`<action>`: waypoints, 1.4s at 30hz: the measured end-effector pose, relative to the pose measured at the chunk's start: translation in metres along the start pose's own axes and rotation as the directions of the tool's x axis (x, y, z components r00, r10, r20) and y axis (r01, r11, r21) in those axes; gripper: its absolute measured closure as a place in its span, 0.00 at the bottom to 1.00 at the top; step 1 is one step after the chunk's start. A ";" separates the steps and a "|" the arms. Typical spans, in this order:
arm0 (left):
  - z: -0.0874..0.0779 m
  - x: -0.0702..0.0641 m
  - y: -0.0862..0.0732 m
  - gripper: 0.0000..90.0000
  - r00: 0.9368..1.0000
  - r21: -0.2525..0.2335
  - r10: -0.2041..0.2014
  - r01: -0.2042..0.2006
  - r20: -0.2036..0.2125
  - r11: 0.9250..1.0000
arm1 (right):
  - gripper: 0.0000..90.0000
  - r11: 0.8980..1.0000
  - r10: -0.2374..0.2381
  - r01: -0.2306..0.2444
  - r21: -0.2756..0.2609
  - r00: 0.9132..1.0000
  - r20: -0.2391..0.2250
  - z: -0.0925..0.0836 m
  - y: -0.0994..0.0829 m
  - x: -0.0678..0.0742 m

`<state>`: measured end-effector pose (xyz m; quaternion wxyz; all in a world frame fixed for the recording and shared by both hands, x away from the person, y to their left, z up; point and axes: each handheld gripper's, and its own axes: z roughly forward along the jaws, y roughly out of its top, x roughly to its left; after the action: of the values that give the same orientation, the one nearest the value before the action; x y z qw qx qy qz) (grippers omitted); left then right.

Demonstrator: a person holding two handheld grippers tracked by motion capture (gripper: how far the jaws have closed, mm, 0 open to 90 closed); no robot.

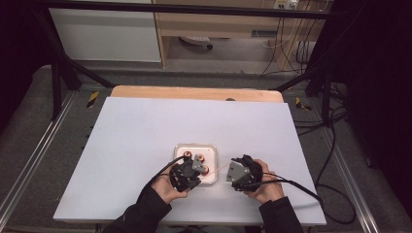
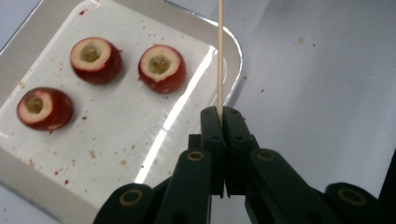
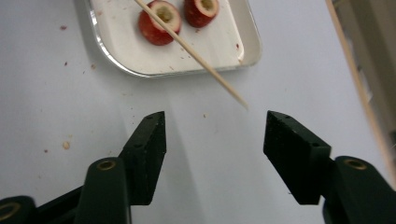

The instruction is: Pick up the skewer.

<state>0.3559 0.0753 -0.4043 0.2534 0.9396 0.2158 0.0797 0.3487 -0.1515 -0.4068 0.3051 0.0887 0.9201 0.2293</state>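
I have the left gripper (image 2: 219, 114) clenched on a thin wooden skewer (image 2: 219, 56), which runs up from the closed jaws and crosses the rounded corner of the white tray (image 2: 233, 60). Taking the tray as my landmark, three cored red fruit pieces lie inside it: two side by side near its far edge (image 2: 95, 59) (image 2: 161, 68) and one apart toward the near corner (image 2: 45, 108). From the right gripper view the skewer's free tip (image 3: 240, 102) hangs past the tray's rim over the bare table (image 3: 210, 154), just ahead of my right gripper (image 3: 215, 135), whose jaws stand released and apart with nothing between them. From above, both hands sit at the tray's near side, left gripper (image 1: 187, 174) over its edge, right gripper (image 1: 241, 172) just beside it. I judge the skewer has passed to the left, ready for threading. Next I should pick up a fruit piece with the right and line its cored hole up with the tip.
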 end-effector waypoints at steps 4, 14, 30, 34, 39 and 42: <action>-0.008 0.005 -0.014 0.98 0.999 -0.044 -0.034 0.033 -0.017 0.999 | 0.39 0.983 0.184 -0.185 -0.019 0.982 -0.043 0.001 -0.013 -0.006; -0.020 0.013 -0.050 0.98 0.991 -0.150 -0.132 0.126 -0.032 0.981 | 0.23 0.870 0.488 -0.492 -0.007 0.864 -0.121 0.007 -0.041 -0.009; -0.033 0.018 -0.093 0.98 0.967 -0.300 -0.242 0.209 -0.077 0.931 | 0.04 0.755 0.649 -0.655 0.037 0.737 -0.190 0.004 -0.031 -0.020; -0.035 0.020 -0.101 0.98 0.961 -0.315 -0.262 0.223 -0.089 0.923 | 0.03 0.737 0.664 -0.675 0.024 0.718 -0.206 0.004 -0.023 -0.023; -0.036 0.021 -0.108 0.98 0.952 -0.323 -0.289 0.245 -0.095 0.914 | 0.03 0.742 0.660 -0.669 0.045 0.717 -0.226 0.010 -0.009 -0.023; -0.037 0.021 -0.110 0.98 0.948 -0.330 -0.302 0.253 -0.105 0.909 | 0.03 0.733 0.668 -0.679 0.041 0.706 -0.236 0.013 -0.002 -0.024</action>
<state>0.3251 0.1871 -0.4283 0.3904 0.8382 0.3509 0.1479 0.3757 -0.1560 -0.4047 0.0915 0.3829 0.8475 0.3559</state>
